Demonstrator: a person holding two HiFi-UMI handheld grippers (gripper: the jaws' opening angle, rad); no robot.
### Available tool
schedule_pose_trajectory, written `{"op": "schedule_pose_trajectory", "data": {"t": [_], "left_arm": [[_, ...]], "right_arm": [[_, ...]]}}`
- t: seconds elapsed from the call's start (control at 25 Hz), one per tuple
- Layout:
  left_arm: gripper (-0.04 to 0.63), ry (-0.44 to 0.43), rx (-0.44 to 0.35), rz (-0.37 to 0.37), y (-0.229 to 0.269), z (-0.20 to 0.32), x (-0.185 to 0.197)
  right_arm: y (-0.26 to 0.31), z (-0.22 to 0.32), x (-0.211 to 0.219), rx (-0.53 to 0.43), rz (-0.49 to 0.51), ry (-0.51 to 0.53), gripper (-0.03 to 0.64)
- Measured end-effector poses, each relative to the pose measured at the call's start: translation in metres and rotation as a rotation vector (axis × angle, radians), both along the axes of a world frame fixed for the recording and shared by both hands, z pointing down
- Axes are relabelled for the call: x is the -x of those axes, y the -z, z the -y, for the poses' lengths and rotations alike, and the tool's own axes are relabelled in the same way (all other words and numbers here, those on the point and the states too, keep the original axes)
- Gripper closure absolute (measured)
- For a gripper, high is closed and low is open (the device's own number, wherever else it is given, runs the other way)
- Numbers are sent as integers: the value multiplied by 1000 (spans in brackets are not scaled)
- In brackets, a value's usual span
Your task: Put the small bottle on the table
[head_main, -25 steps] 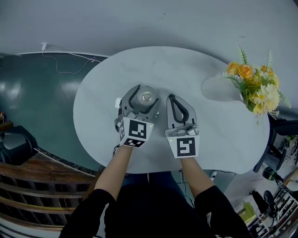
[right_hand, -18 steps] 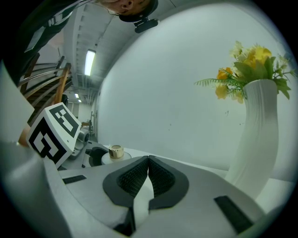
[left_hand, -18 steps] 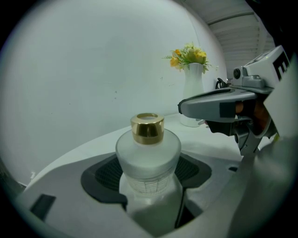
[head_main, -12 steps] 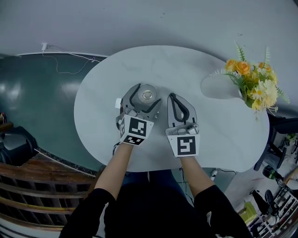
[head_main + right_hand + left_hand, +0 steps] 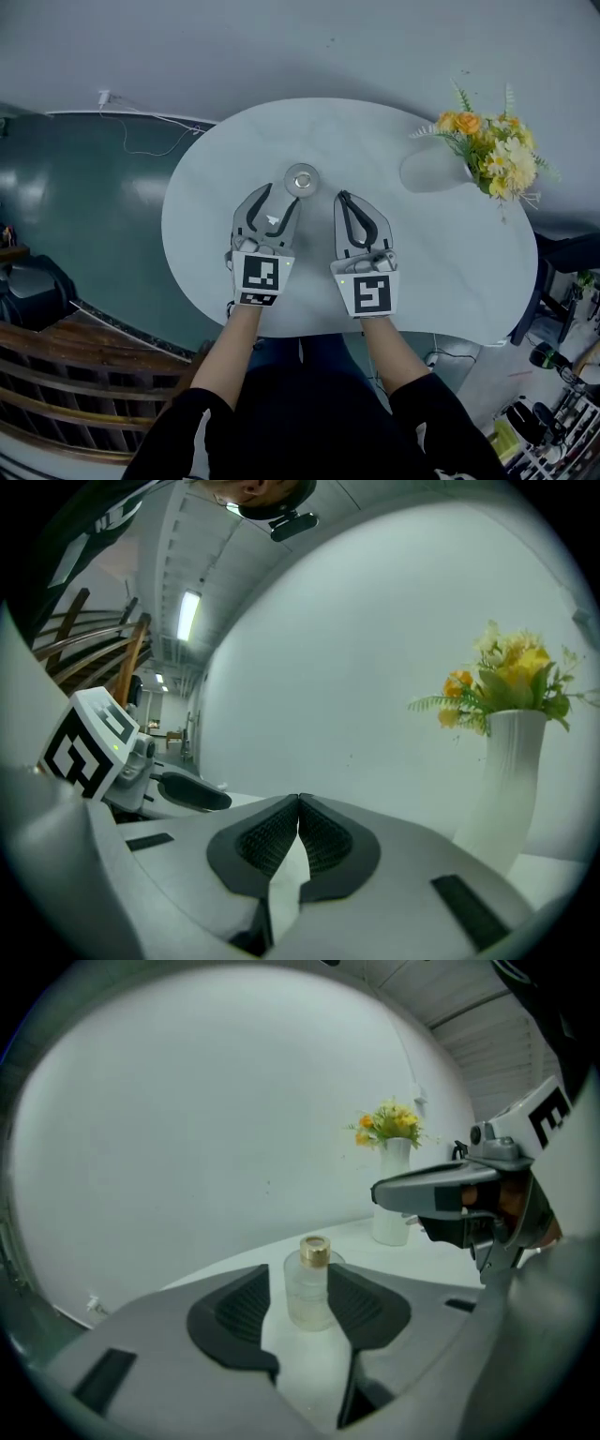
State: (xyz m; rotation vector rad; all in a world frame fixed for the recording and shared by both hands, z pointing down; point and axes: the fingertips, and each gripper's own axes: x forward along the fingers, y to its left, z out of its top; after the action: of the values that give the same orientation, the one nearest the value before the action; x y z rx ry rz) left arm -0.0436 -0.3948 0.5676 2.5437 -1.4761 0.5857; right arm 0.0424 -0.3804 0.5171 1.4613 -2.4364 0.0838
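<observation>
The small clear bottle (image 5: 301, 178) with a gold cap stands upright on the white table (image 5: 422, 253). My left gripper (image 5: 279, 199) hangs just short of it, on the near side. Its jaws are open and have just been closing, with nothing between them. In the left gripper view the bottle (image 5: 309, 1283) shows beyond the dark pads (image 5: 239, 1312), apart from them. My right gripper (image 5: 344, 197) hovers to the right of the bottle, shut and empty. Its pads (image 5: 323, 841) meet in the right gripper view.
A white vase of yellow and orange flowers (image 5: 487, 155) stands at the table's far right, also seen as the vase (image 5: 511, 771) close by in the right gripper view. The table's near edge lies under my wrists. A teal floor and a wooden railing (image 5: 56, 375) lie to the left.
The left gripper, whose jaws stood around the bottle, has drawn back toward me and risen, and its jaws have narrowed. The bottle stays standing on the table. The right gripper rose a little.
</observation>
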Motion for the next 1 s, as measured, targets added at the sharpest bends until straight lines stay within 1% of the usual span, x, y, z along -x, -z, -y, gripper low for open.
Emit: {"op": "schedule_pose_trajectory", "data": {"t": [0.04,0.12,0.16,0.24,0.36,0.44,0.56,0.64,0.72,1.0], "left_arm": [[431,19,-18,-1,10,-4,3],[526,48,-46,1,28,-13,8],[552,60,-60,-1,37,-17,9],[579,76,-93,-13,56,-27,11],[588,83,-144,-39,88,-45,10],[588,89,-181,-76,111,-53,13],[588,98,-222,-133,141,-67,21],[589,99,-255,-151,164,-80,21],[588,98,-285,-157,187,-93,20],[589,117,-314,-146,235,-135,19]], "right_arm": [[6,-4,0,-10,2,1,594],[18,-12,1,-33,2,5,594],[24,-16,1,-47,2,6,594],[38,-25,-1,-76,7,3,594],[59,-42,-7,-101,17,-15,594],[74,-48,-8,-124,21,-22,594],[97,-59,-4,-184,44,-18,594],[112,-74,-5,-176,55,-23,594],[129,-87,-9,-183,66,-28,594],[184,-121,-27,-248,102,-47,594]]}}
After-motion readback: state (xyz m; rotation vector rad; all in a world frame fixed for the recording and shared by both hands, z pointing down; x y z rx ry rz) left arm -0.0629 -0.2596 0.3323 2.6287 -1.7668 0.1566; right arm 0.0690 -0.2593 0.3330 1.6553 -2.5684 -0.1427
